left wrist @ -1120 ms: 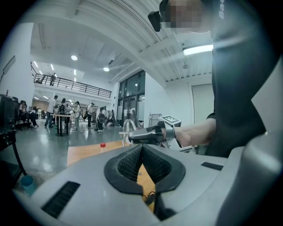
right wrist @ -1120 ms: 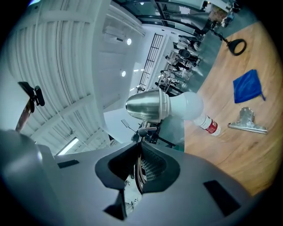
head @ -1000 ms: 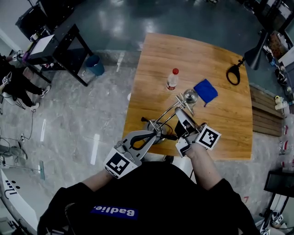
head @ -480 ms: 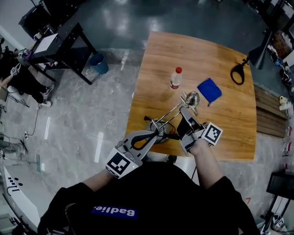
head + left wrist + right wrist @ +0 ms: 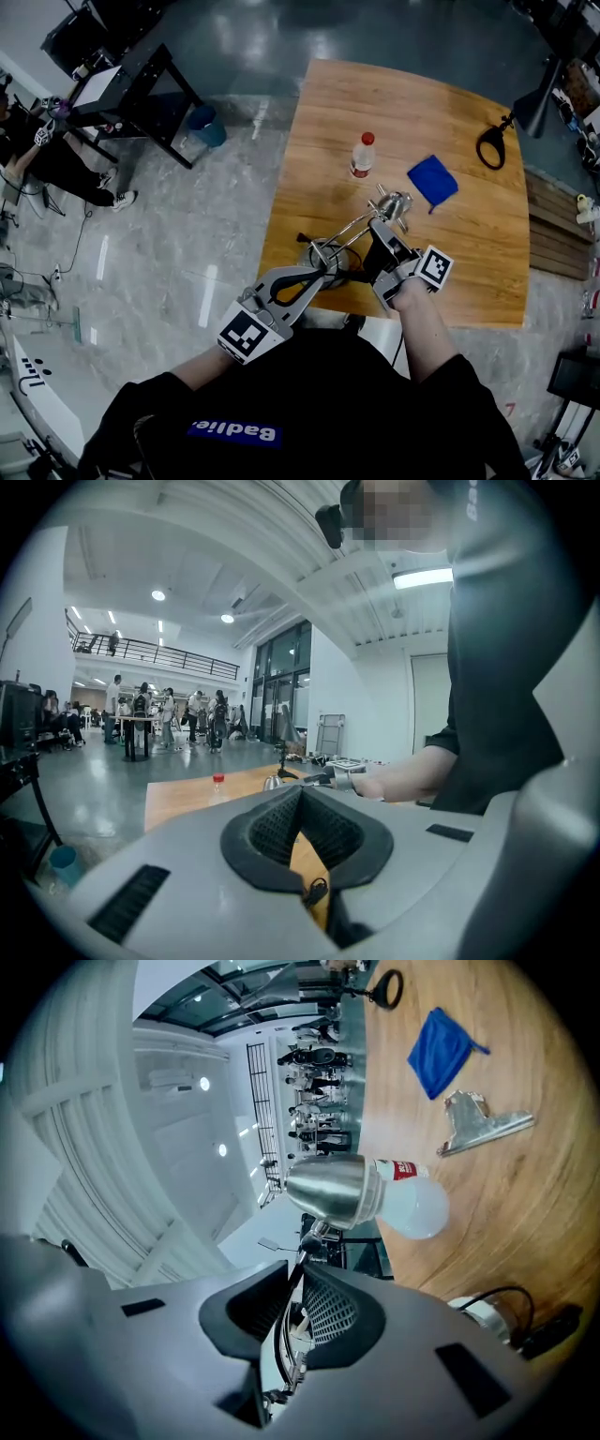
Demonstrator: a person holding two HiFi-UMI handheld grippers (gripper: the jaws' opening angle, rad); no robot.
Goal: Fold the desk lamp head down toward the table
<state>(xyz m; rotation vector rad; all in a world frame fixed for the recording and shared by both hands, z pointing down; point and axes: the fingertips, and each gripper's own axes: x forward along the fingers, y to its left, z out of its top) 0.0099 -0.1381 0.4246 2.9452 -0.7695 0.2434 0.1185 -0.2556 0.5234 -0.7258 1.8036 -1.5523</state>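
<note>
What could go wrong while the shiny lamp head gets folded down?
On the right gripper, the jaws have just been opening with only the thin lamp arm between them, so the arm might slip free and the lamp head could drop or spring. The bottle stands near the head and could get knocked over. The lamp base sits close to the table edge and might slide off.

Head view looks steeply down on the table (image 5: 450, 122); the 2 gripper views skim it, low and close.
</note>
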